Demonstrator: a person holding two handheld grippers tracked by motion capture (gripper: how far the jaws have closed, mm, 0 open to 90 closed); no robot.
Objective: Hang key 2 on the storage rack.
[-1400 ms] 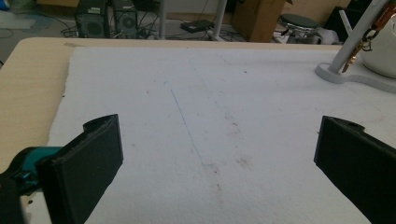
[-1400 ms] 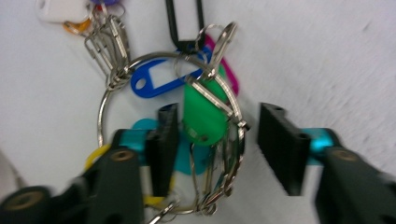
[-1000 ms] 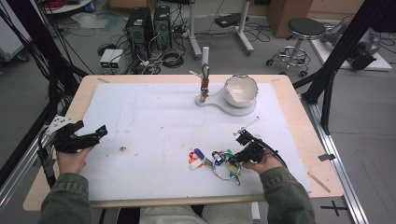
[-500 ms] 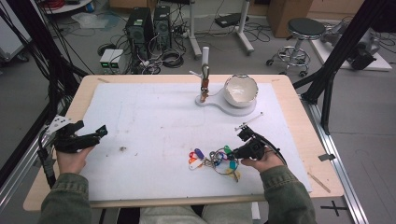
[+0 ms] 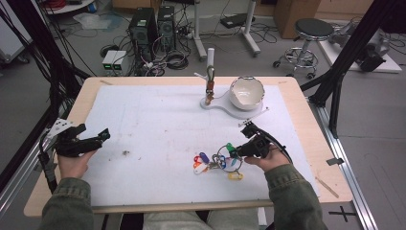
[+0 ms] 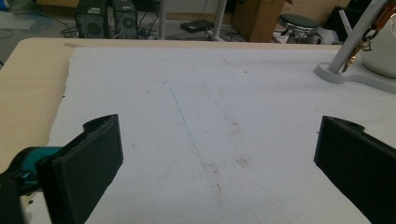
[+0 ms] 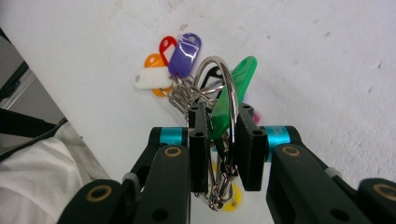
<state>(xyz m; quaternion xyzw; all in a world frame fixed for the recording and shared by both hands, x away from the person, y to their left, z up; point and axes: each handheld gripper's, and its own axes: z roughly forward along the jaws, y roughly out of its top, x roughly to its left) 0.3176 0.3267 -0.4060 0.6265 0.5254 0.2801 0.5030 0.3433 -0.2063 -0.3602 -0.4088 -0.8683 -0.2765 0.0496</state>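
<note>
Grasp done: right claw (image 7: 219, 140) clamped on key bunch (image 5: 218, 162), still low on surface (image 5: 153, 124). Left claw (image 6: 215, 154) wide, idle. Carry to stand (image 5: 209, 72) probably remained.

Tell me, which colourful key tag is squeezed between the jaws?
The green tag. It sits between the right gripper jaws beside the metal ring; the purple, red, orange and white tags lie free beyond.

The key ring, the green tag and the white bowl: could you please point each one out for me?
key ring (image 7: 219, 65), right gripper view, top of its metal loop.
green tag (image 7: 243, 74), right gripper view, its upper half.
white bowl (image 5: 247, 92), high view, its inner wall.
</note>
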